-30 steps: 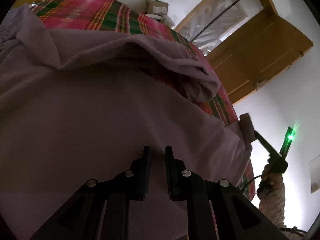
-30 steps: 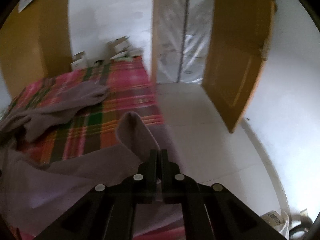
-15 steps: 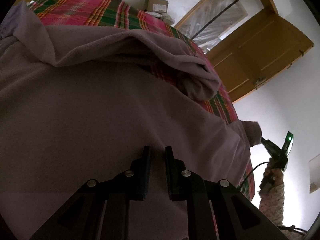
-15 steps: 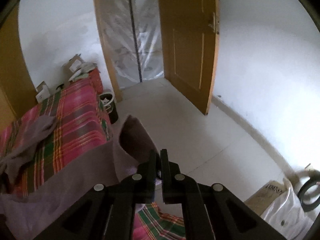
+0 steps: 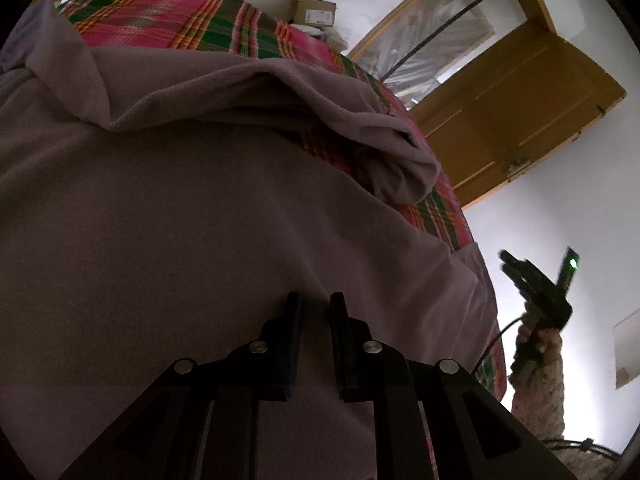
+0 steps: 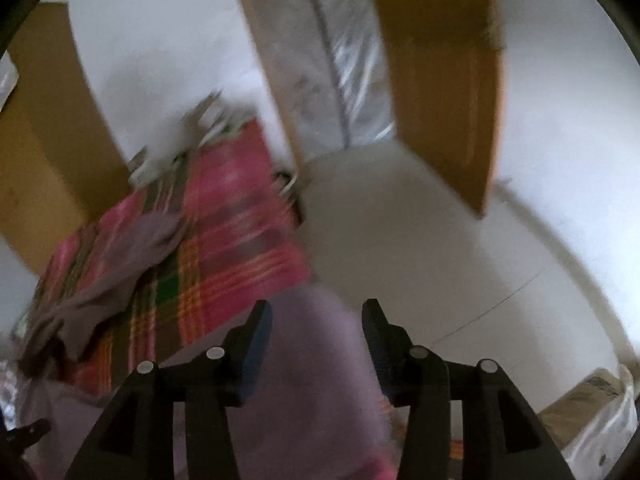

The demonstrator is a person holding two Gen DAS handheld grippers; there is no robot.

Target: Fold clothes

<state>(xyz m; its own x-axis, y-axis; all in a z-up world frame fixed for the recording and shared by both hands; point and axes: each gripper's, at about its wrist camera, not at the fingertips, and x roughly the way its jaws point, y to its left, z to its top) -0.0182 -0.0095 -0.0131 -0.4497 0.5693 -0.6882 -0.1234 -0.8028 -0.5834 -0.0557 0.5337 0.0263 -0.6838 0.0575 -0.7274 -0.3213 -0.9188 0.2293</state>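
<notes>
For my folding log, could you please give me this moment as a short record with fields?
garment: mauve garment spread over the plaid bedspread
sleeve: bunched in a fold toward the bed's far side
left gripper: low over the cloth, narrow gap between fingers, grip unclear
right gripper: open, lifted off the bed edge, nothing clamped
view quality: right wrist view blurred
background: open wooden door

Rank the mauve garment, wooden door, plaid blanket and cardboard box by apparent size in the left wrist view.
1. Mauve garment, though nearness to the camera inflates it.
2. Wooden door and plaid blanket: visible areas look similar, so unranked.
3. Cardboard box, smallest and farthest.
</notes>
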